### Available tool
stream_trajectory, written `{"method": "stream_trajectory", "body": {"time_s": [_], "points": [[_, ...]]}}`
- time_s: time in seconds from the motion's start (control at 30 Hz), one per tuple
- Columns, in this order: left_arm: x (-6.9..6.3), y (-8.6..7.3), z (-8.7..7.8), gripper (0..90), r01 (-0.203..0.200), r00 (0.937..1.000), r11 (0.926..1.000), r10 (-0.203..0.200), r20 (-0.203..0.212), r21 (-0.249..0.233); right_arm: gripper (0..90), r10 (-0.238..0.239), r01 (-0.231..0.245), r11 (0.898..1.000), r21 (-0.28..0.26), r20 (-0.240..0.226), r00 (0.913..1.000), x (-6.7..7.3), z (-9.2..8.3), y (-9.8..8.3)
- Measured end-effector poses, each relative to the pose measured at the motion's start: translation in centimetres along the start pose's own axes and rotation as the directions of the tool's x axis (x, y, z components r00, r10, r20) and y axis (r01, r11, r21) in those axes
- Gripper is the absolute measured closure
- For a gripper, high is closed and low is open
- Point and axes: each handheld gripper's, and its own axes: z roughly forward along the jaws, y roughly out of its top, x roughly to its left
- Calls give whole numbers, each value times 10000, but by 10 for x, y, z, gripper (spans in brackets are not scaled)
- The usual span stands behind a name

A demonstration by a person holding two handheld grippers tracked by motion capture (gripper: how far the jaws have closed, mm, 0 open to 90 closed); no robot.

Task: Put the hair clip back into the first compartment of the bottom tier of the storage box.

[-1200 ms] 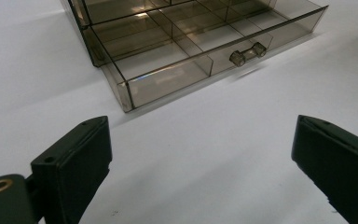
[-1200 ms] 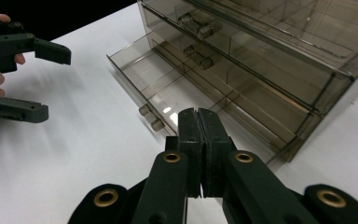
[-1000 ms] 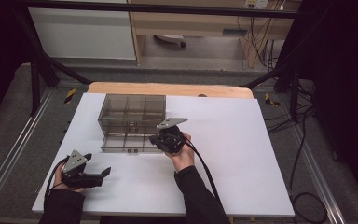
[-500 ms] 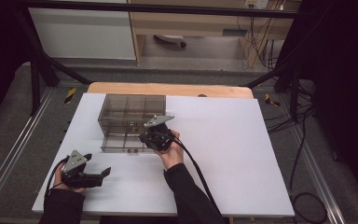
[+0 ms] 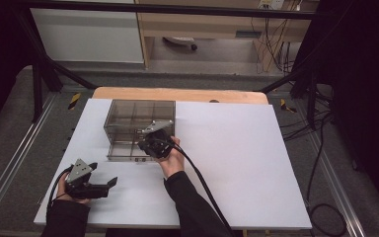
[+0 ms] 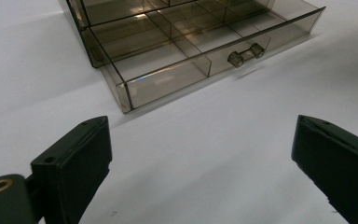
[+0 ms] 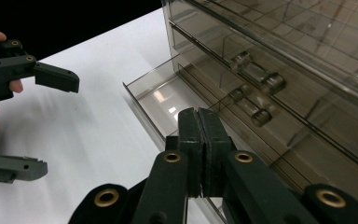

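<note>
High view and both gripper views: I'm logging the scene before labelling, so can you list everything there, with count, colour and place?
Drawer cabinet: one, smoky transparent plastic, on the far left part of the board.
Bottom drawer: one, same smoky plastic, pulled out toward the person, divided into compartments that look empty.
Drawer handles: three seen, clear plastic, on the drawer fronts.
Board: one, white, covering most of the table.
Table: one, wood-coloured, its far edge showing beyond the board.
Cables: several, black, on the floor to the right.
Left gripper: one, black, near left on the board, jaws wide apart.
Right gripper: one, black, at the cabinet's front, jaws pressed together on nothing.
</note>
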Motion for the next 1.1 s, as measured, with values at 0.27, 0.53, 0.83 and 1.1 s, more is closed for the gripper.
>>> {"method": "stream_trajectory", "body": {"time_s": [0.27,0.53,0.83,1.1], "points": [[0,0,0,48,0,10000,10000,0,15,4,894,37,-37,10000,68,-27,10000,3,14,4],[0,0,0,48,10,10000,10000,-10,41,17,895,81,-80,9999,90,-45,10000,3,25,6],[0,0,0,48,-5,10000,10000,5,45,15,895,-80,82,9998,201,-84,9999,9,41,13],[0,0,1,48,-1,10000,10000,1,60,12,894,-2,5,9997,248,-100,10000,11,54,13]]}}
